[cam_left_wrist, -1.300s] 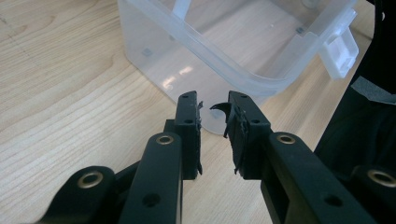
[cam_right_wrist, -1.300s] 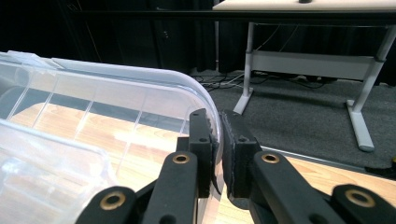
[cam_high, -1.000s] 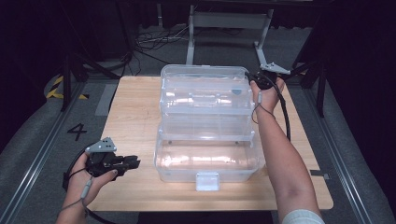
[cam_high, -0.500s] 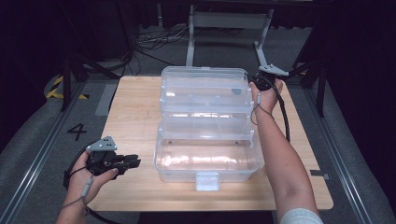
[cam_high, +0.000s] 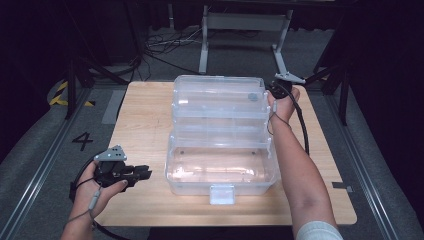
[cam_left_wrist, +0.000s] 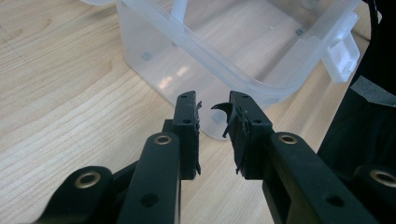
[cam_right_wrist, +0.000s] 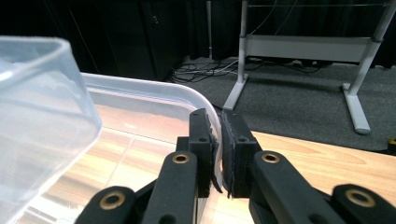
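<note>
A clear plastic storage box (cam_high: 220, 165) stands open on the wooden table (cam_high: 142, 115), its tiered trays and lid (cam_high: 217, 92) stepped back toward the far side. My right gripper (cam_high: 272, 94) is at the lid's far right corner. In the right gripper view its jaws (cam_right_wrist: 218, 120) are pinched on the lid's thin clear rim (cam_right_wrist: 154, 88). My left gripper (cam_high: 146, 173) rests low near the table's front left, pointing at the box's near left corner (cam_left_wrist: 219, 126). Its jaws (cam_left_wrist: 214, 108) stand apart with nothing between them.
A white latch tab (cam_high: 222, 194) hangs at the box's front middle. Metal stand legs (cam_high: 205, 45) and cables lie on the floor beyond the table. Bare wood lies to the left of the box.
</note>
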